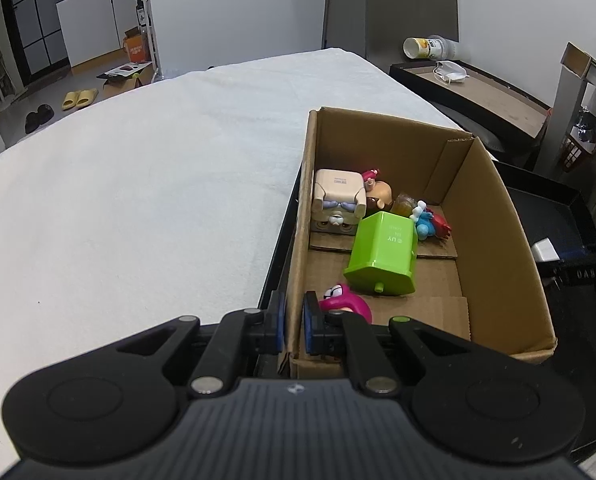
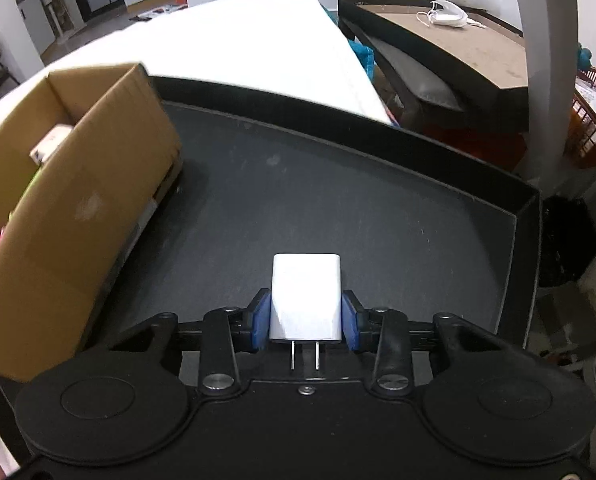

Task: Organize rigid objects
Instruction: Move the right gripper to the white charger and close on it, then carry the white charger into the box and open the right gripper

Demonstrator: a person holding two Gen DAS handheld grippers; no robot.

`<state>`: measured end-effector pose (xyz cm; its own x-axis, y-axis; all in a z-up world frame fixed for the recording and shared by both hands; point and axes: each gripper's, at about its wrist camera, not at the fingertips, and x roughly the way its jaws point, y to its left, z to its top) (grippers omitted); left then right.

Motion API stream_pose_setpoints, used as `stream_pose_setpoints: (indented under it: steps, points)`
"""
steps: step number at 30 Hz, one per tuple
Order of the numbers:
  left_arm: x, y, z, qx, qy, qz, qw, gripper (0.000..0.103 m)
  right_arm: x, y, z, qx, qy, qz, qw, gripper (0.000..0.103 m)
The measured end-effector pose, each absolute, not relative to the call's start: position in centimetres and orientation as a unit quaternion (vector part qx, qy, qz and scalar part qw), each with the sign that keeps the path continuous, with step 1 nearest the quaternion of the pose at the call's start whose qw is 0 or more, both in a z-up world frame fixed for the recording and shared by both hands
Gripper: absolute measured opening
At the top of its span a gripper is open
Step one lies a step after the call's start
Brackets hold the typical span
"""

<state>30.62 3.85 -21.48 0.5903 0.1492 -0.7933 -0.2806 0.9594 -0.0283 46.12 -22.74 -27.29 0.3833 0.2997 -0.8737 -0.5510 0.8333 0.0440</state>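
Right gripper [image 2: 305, 316] level over black tray [image 2: 337, 200], jaws pinching white plastic wall charger [image 2: 305, 300] (prongs rearward), left gripper [image 1: 292, 320] jaws clamping brown cardboard box [image 1: 493, 240] wall, box at ten o'clock

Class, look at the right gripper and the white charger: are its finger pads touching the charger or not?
Touching. The right wrist view shows the right gripper with both blue pads pressed flat against the sides of the white charger, no gap visible.

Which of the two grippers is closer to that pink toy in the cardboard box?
Left. The left gripper clamps the box wall right beside the pink toy; the right gripper is outside the box, holding a white charger.
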Motion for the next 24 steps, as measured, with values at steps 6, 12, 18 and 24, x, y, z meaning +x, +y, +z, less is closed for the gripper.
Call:
stream_pose_setpoints:
  steps: [6, 12, 18, 24]
  points:
    - [30.6, 3.9, -21.5, -0.077, 0.435, 0.12, 0.889, 0.009, 44.8, -23.4, -26.5, -0.118, 0.498, 0.252, 0.822, 0.036]
    - [30.5, 4.2, -21.4, -0.087, 0.433, 0.118, 0.89, 0.009, 44.1, -23.8, -24.6, -0.097, 0.495, 0.257, 0.824, 0.036]
    - [30.3, 4.7, -21.3, -0.096, 0.43, 0.109, 0.891, 0.009, 43.6, -23.4, -22.8, -0.102, 0.489, 0.261, 0.826, 0.036]
    - [30.0, 5.1, -21.5, -0.105, 0.425, 0.098, 0.894, 0.009, 42.8, -21.9, -20.3, -0.105, 0.476, 0.272, 0.83, 0.036]
